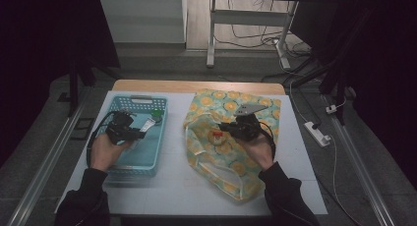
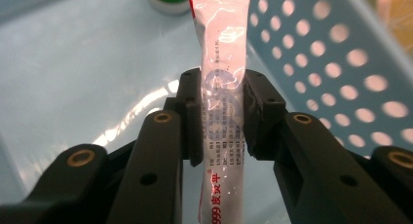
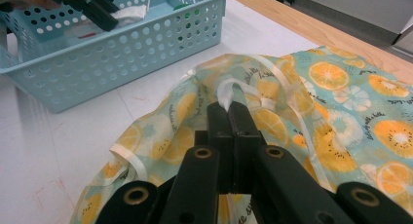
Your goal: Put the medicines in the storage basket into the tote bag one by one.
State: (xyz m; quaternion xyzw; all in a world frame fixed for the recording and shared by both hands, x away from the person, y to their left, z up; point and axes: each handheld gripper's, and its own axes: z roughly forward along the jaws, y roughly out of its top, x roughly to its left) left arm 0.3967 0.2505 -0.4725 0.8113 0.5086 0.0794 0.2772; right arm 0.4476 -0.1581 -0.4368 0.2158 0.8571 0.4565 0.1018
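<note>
A white tube (image 2: 221,34) with red and blue print sits between the jaws of my left gripper (image 2: 221,87), which is shut on it above the floor of the light blue basket (image 2: 341,63). From above, the left gripper (image 1: 139,129) hovers over the basket (image 1: 147,164) with the tube (image 1: 147,124) pointing right. My right gripper (image 3: 229,109) is shut on a white ribbon loop (image 3: 228,90) of the orange-print cloth bag (image 3: 341,112). In the high view the right gripper (image 1: 225,127) rests over the bag (image 1: 221,157) near its opening.
A green-capped white container (image 2: 168,0) lies in the basket's far part (image 1: 157,113). A small round reddish thing (image 1: 215,135) lies at the bag's mouth. The white table top (image 1: 172,186) ends in a wooden strip (image 1: 196,85) at the back. Cables and a power strip (image 1: 317,132) lie on the floor to the right.
</note>
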